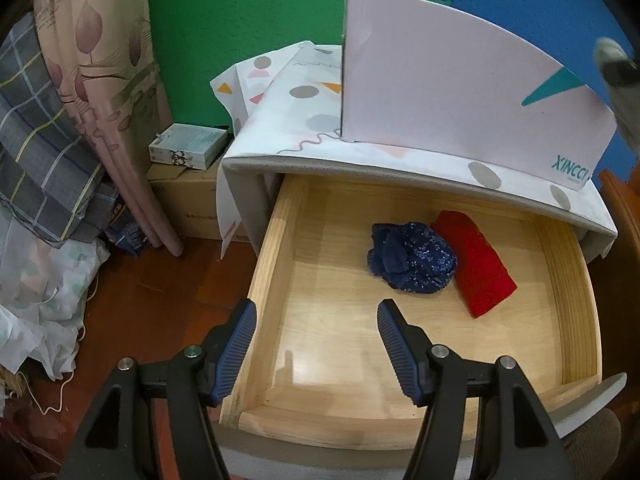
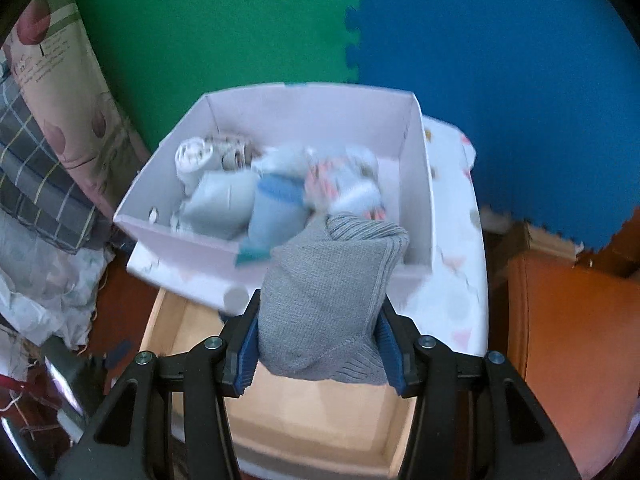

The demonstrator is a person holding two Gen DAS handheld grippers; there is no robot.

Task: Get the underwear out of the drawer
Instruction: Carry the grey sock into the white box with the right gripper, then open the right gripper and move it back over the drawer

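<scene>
Grey knitted underwear (image 2: 328,296) sits clamped between the right gripper (image 2: 320,340) jaws, lifted above the drawer (image 2: 320,412); next, I judge, release into the white box (image 2: 416,168) ahead. Left gripper (image 1: 316,316) jaws stand apart, empty.

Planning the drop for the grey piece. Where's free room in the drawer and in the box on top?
Drawer: bare floor across the front and left, from the front wall to the blue bundle; red fold fills the back right. White box: rolled garments crowd the left and middle; bare floor shows only along the right wall, above the grey garment that the right gripper holds.
</scene>
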